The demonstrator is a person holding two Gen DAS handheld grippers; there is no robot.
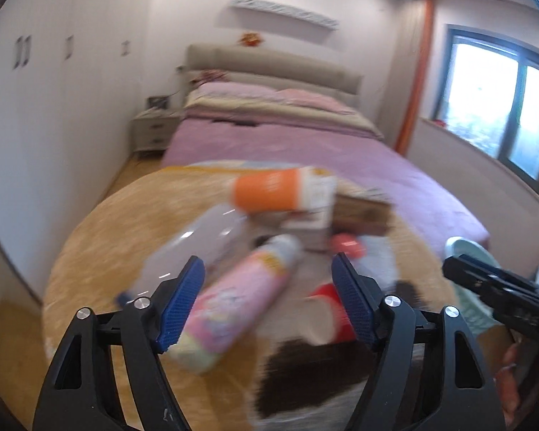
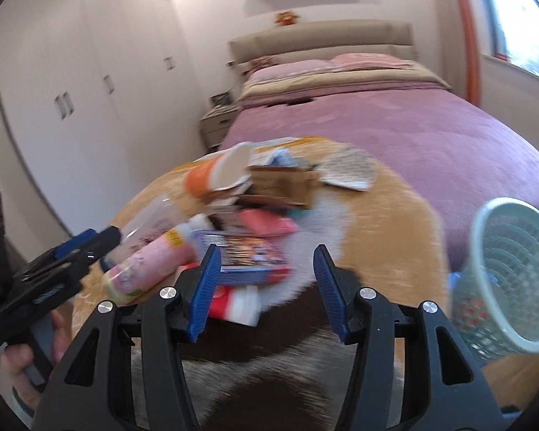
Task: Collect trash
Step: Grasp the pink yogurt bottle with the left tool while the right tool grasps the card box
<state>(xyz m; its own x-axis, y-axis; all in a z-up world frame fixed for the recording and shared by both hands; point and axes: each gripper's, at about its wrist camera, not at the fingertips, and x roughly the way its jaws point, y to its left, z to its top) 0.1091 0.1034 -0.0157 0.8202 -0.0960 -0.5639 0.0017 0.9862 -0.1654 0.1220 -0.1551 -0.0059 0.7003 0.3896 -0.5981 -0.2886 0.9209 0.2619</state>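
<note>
A heap of trash sits on the round, tan fuzzy rug: a pink cylindrical bottle (image 1: 240, 298) lying tilted, a clear plastic bottle (image 1: 194, 244) just beside it, an orange-and-white tube (image 1: 273, 188) on top of a brown cardboard box (image 2: 284, 179), and a red-and-white packet (image 2: 233, 301) nearest the camera. Left gripper (image 1: 269, 301) hangs over the pile, jaws apart, nothing clamped. Right gripper (image 2: 266, 287) likewise open and empty. A pale green mesh wastebasket (image 2: 510, 273) leans at the right, beside the purple-covered bed (image 2: 413, 136).
</note>
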